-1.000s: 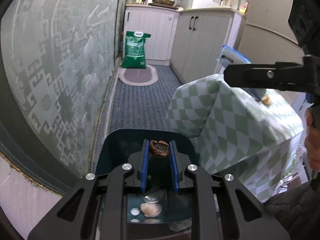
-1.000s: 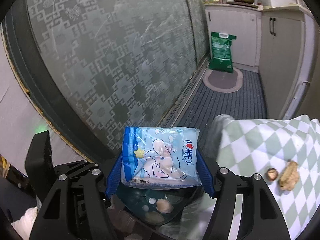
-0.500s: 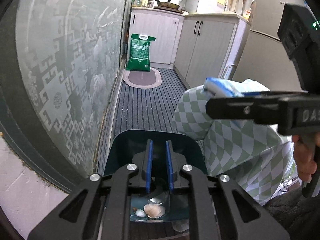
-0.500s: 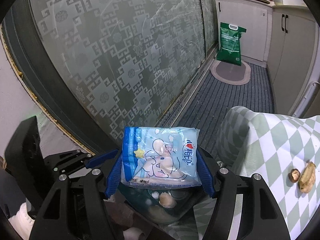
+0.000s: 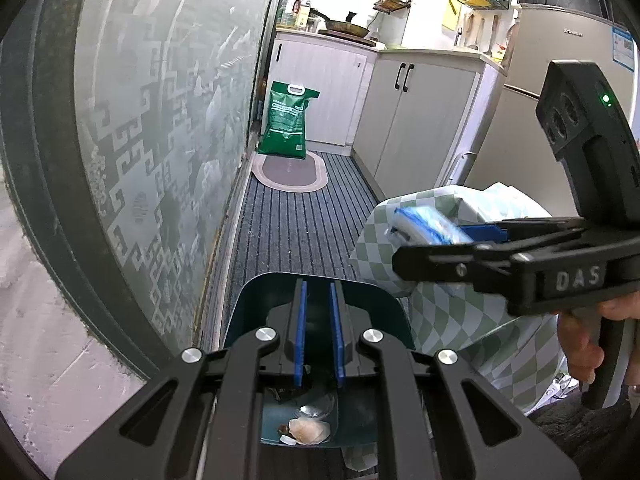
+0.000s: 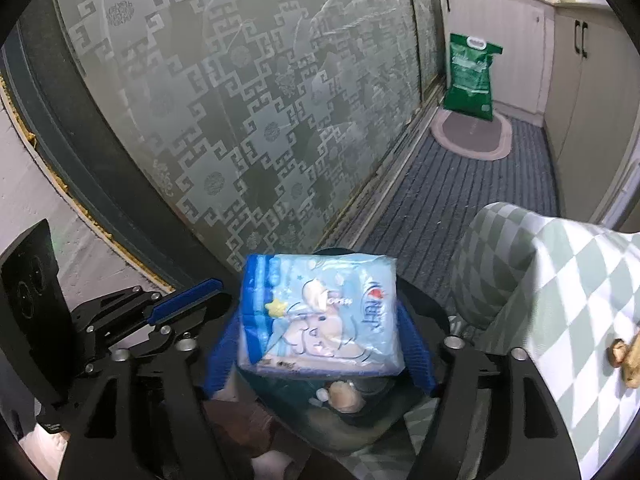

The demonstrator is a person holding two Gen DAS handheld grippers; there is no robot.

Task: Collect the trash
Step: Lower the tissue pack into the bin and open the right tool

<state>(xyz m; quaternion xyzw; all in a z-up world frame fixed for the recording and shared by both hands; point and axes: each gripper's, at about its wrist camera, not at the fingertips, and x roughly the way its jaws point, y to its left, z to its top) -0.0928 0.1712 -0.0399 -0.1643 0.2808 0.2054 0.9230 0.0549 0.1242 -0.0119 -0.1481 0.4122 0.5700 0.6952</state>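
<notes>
A dark teal trash bin [image 5: 384, 312] stands on the floor beside the table and holds several scraps [image 5: 308, 429]. My left gripper [image 5: 319, 292] hangs over the bin with its jaws a narrow gap apart and nothing between them. My right gripper [image 6: 320, 344] is shut on a light blue tissue pack [image 6: 320, 312] and holds it above the bin [image 6: 372, 412]. The pack [image 5: 428, 226] and the right gripper also show in the left wrist view. A nut shell and a peel [image 6: 626, 356] lie on the checked tablecloth.
A table with a green-and-white checked cloth [image 5: 448, 312] is at the right. A frosted patterned glass door [image 6: 240, 100] runs along the left. A green sack [image 5: 286, 122] and an oval mat [image 5: 288, 172] lie on the striped floor by white cabinets [image 5: 412, 120].
The nut shell has left my left gripper, whose jaws narrowed and now stand empty. My right gripper carried the tissue pack left, over the bin, and the pack has tilted.
</notes>
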